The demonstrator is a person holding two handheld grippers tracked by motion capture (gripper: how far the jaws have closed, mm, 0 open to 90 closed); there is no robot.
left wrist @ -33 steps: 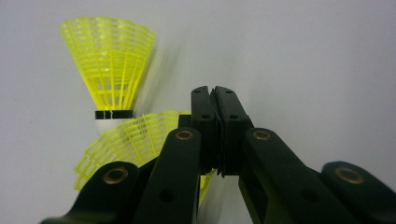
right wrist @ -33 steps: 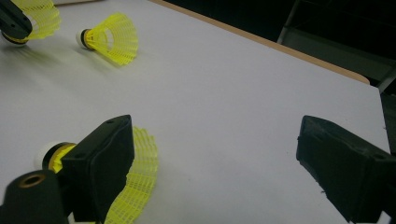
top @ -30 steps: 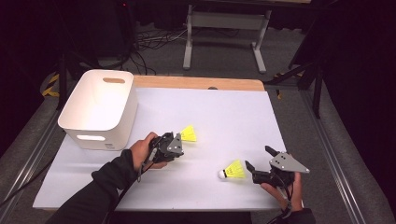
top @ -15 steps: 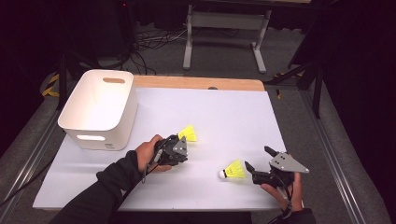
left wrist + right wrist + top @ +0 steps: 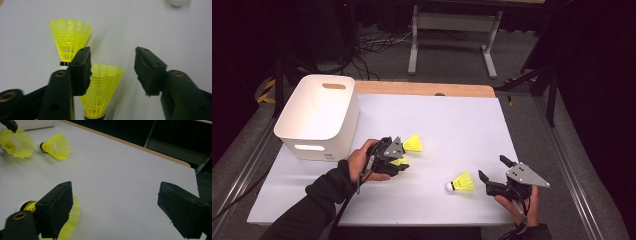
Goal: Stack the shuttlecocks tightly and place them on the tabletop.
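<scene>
A yellow shuttlecock (image 5: 101, 92) is seen lying on the white table (image 5: 452, 125) between the parted jaws of the left gripper (image 5: 398, 161); those jaws have just been opening, and the skirt is seen close beside one jaw while the other stands clear of it, so nothing is pinched. A second yellow shuttlecock (image 5: 413, 143) is found just beyond it, apart from the jaws and nearer the table's far edge. A third yellow shuttlecock (image 5: 461, 183) is placed near the front edge, cork toward the left, just beside the right gripper (image 5: 493, 175), whose jaws are spread wide with bare table between them; in the right gripper view its skirt is partly hidden behind one jaw. A white bin (image 5: 319, 116) is set at the table's left side, near the left hand (image 5: 362, 161).
</scene>
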